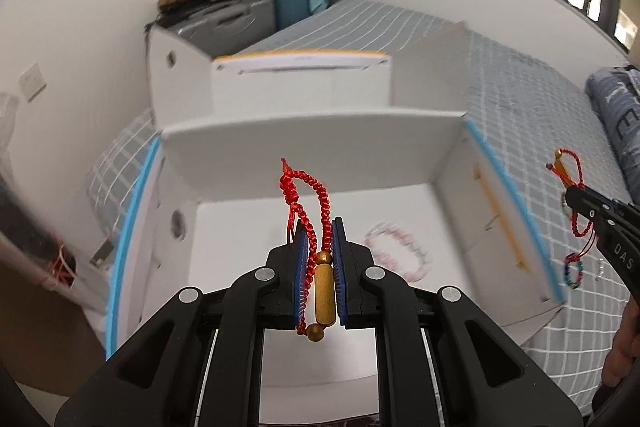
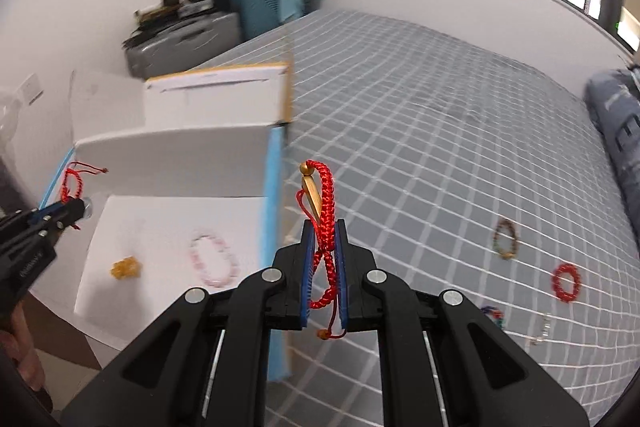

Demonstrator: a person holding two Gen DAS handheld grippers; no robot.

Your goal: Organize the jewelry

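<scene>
Yellow lump: a small lumpy yellow trinket (image 2: 126,268) already lies on the floor of the open white cardboard box (image 1: 308,135), far left. I think it is safe if I drop nothing hard on it.

Left gripper: my left gripper (image 1: 320,255) hangs over the box. Its blue pads (image 1: 303,259) squeeze the red braided cord bracelet with the gold tube (image 1: 323,291).

Left risk: the cord loop sticks up loose and a gold ball dangles below the pads. If I let go badly, I think the cord could catch on a pad and not fall.

Pink ring: a pale pink bead bracelet (image 1: 396,251) lies in the box just past my left gripper. My bracelet could land on it and get tangled.

Box wall: the blue-edged wall (image 2: 276,227) stands right beside my right gripper (image 2: 323,247). I could bump it and push the box.

Right gripper: it is over the grey checked bed cover (image 2: 420,147), not the box. Its fingers pinch a second red braided bracelet with a gold bar (image 2: 320,211).

Right risk: letting go here drops it on the bed.

Still on the bed: a dark brown bead bracelet (image 2: 506,239), a red bead bracelet (image 2: 566,282) and some small bits nearer the edge, all apart. I could miss them.
</scene>
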